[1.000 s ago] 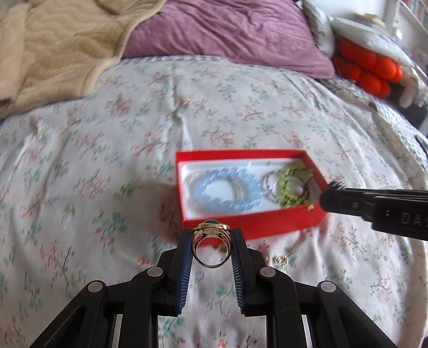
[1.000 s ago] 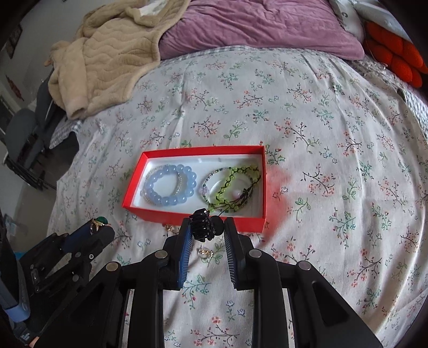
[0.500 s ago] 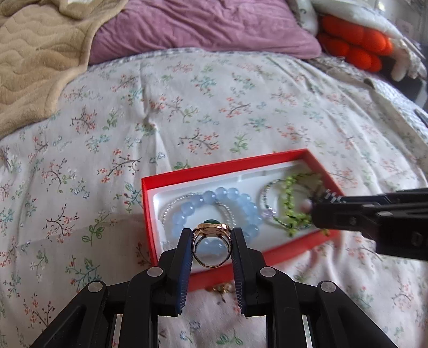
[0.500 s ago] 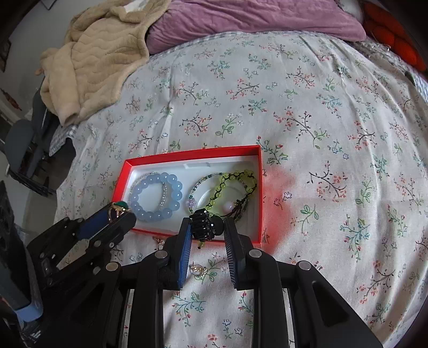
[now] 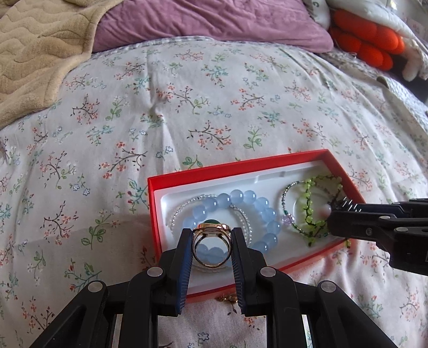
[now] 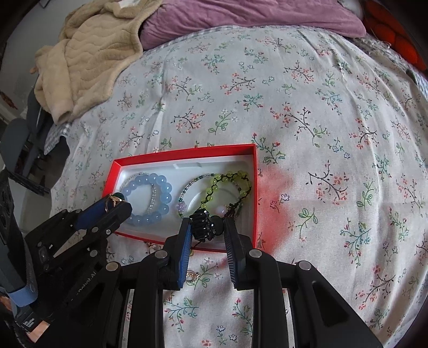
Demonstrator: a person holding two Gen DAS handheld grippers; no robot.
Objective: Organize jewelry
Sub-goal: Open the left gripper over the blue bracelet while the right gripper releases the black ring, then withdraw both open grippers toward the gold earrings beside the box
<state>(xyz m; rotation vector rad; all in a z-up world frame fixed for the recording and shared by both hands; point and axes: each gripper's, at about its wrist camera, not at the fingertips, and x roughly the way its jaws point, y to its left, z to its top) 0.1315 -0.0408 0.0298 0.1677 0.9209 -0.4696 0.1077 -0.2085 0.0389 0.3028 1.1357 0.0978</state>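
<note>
A red jewelry box [image 5: 240,163] [image 6: 187,154] with a white liner lies on the floral bedspread. It holds a blue bead bracelet [image 5: 267,211] [image 6: 163,192] and a green bead bracelet [image 5: 310,208] [image 6: 230,179]. My left gripper [image 5: 211,249] [image 6: 115,204] is shut on a gold ring with a green stone [image 5: 211,235] and holds it over the box's near left part. My right gripper [image 6: 207,230] [image 5: 337,214] is shut on a black hair claw clip [image 6: 204,223] over the box's near right part.
Small gold jewelry pieces lie on the bedspread just in front of the box [image 5: 227,298] [image 6: 192,275]. A beige blanket [image 6: 93,53] and a purple pillow [image 6: 254,18] lie at the far end. Orange cushions [image 5: 366,40] sit at the far right.
Both grippers have moved forward over the red box, each still holding its piece. The ring now hangs over the blue bracelet and the clip over the green one.
</note>
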